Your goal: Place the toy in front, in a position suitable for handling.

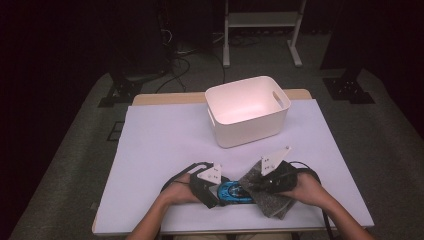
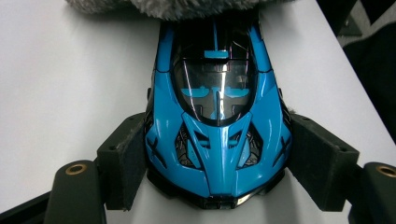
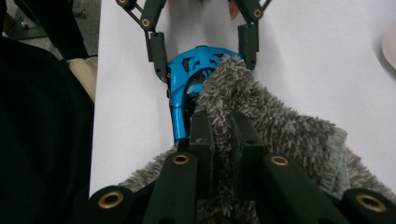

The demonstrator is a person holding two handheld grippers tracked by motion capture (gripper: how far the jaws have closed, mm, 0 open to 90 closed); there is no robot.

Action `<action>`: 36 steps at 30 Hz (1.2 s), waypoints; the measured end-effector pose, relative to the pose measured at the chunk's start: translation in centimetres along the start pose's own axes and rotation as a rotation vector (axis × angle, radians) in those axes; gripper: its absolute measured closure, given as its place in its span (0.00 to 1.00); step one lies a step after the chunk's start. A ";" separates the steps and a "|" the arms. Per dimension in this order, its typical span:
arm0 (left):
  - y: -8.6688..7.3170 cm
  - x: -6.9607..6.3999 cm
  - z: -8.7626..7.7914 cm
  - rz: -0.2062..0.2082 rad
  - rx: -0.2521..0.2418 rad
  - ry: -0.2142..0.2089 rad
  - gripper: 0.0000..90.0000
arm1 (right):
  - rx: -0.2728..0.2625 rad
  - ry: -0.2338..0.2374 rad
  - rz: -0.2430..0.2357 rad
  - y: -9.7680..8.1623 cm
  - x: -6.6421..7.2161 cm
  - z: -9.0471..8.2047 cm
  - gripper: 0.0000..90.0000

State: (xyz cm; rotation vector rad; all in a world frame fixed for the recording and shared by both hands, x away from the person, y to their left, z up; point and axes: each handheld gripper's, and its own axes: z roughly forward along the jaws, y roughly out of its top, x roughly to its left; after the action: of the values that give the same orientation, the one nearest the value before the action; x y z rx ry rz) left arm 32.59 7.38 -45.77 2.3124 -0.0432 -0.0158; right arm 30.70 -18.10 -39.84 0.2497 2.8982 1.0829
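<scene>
Table [image 1: 150, 98]: a wooden top is seen, its pale edge showing at the far side.
Cover [image 1: 165, 145]: a white sheet is spread over nearly the whole top.
Floor [image 1: 65, 165]: grey carpet is laid on both sides of the table.
Frame [image 1: 260, 20]: a white metal stand is placed on the floor beyond the table.
Cables [image 1: 175, 62]: dark leads are strewn on the floor at far left.
Light: the tabletop is brightly lit; the far room is left in darkness.
</scene>
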 end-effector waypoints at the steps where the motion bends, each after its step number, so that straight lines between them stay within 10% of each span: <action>1: 0.0 -0.1 0.0 0.003 -0.001 0.000 0.29 | 0.003 0.000 -0.007 0.1 0.1 0.0 0.89; 18: 0.1 -0.2 -0.4 -0.031 0.046 0.029 0.23 | 0.052 -0.065 0.067 -2.9 -1.0 -1.8 0.89; 36: -0.4 -0.2 -0.5 -0.019 0.061 0.037 0.22 | 0.068 -0.009 0.021 -0.2 -2.2 1.1 0.89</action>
State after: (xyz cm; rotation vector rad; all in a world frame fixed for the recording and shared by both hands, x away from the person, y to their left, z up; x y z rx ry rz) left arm 32.37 8.03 -45.73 2.3733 -0.0028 0.0193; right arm 32.91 -17.88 -40.83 0.2875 2.9340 0.9846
